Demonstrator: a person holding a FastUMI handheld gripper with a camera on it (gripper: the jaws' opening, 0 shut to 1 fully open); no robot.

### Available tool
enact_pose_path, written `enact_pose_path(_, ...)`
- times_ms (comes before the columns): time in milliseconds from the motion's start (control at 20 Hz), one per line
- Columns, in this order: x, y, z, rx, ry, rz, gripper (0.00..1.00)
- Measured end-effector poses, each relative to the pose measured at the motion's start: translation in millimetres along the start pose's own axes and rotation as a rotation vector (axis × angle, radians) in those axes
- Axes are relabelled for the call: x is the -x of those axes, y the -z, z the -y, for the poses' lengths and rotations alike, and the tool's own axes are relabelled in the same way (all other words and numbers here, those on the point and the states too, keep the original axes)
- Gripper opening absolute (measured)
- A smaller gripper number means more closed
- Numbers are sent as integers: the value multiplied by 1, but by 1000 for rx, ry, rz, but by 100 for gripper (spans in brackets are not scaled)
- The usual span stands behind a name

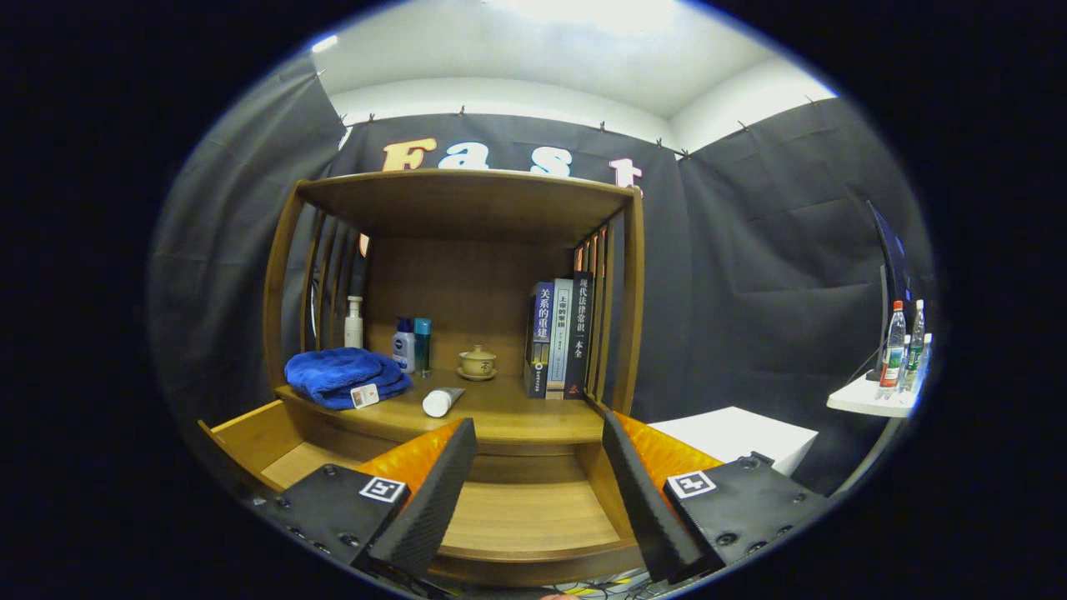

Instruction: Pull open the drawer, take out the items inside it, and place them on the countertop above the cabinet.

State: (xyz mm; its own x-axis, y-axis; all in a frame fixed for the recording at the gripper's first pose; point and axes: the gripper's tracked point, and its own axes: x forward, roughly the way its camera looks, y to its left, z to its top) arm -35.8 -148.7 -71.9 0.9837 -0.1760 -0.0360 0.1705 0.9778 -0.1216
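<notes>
while claw gapes, drawer sits open.

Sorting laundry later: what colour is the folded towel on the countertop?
Blue. The towel lies on the countertop, beyond the open tool, seen in the gripper view.

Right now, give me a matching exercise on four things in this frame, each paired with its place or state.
Things:
1. blue towel
2. white tube
3. drawer
4. hand-held gripper

Places or states:
A. pulled out below the countertop
B. open, over the drawer, holding nothing
C. folded, by the shelf's slatted side away from the books
D. lying on its side near the countertop's front edge

Pairs: 1-C, 2-D, 3-A, 4-B
</notes>
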Motion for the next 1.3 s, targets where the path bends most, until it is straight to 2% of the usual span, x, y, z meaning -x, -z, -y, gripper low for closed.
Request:
enact_pose_path(250,-1,58,6,-66,22,-91,99)
enact_pose_path(400,-1,72,-11,-139,2,-124,99)
enact_pose_path(550,-6,64,-34,-182,-35,-106,99)
enact_pose_path(750,-9,25,-74,-216,-109,-37,99)
enact_pose_path(850,-2,13,-90,-196,-120,-17,98)
enact_pose_path(1050,25,37,-121,-155,-168,-94,97)
enact_pose_path(1300,57,68,-115,-92,-150,-117,98)
